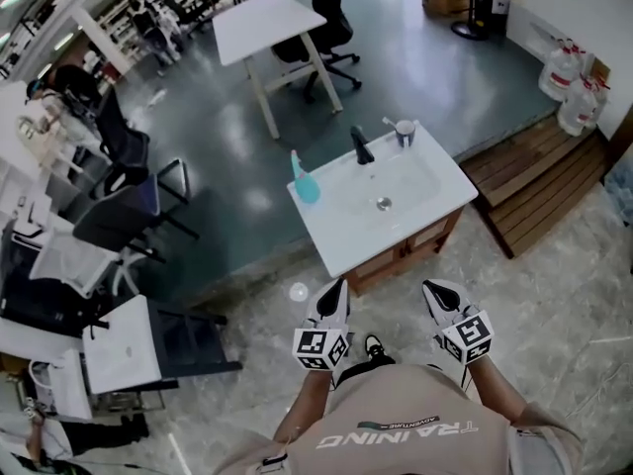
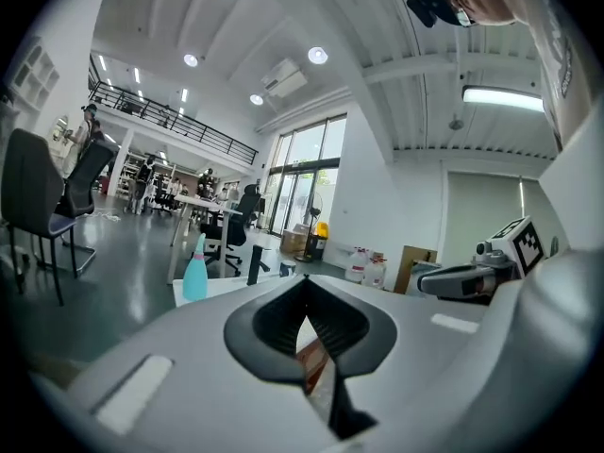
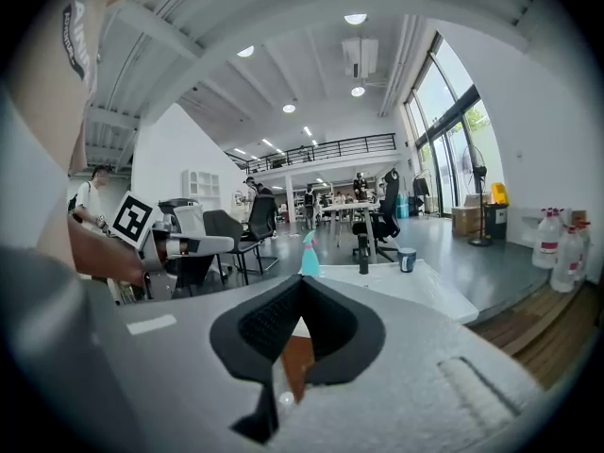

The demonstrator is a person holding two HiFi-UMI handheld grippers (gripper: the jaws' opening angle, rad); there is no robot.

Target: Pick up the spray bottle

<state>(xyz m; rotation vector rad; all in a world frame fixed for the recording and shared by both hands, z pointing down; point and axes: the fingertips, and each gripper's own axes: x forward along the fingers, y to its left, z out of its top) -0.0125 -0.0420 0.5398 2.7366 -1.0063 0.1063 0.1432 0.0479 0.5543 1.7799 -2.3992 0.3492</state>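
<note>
Jaws of the left gripper (image 1: 336, 291) and right gripper (image 1: 436, 290) are closed and empty, both held nearly level near the sink cabinet (image 1: 348, 245). The teal spray bottle (image 1: 305, 184) stands on the cabinet's surface, left of the faucet (image 1: 361, 147).

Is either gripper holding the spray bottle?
No, the spray bottle stands on the sink counter, apart from the left gripper and right gripper, both shut and empty.

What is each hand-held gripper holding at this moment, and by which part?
Nothing. The left hand-held gripper and the right hand-held gripper are both shut and empty; the spray bottle stands untouched on the sink counter.
</note>
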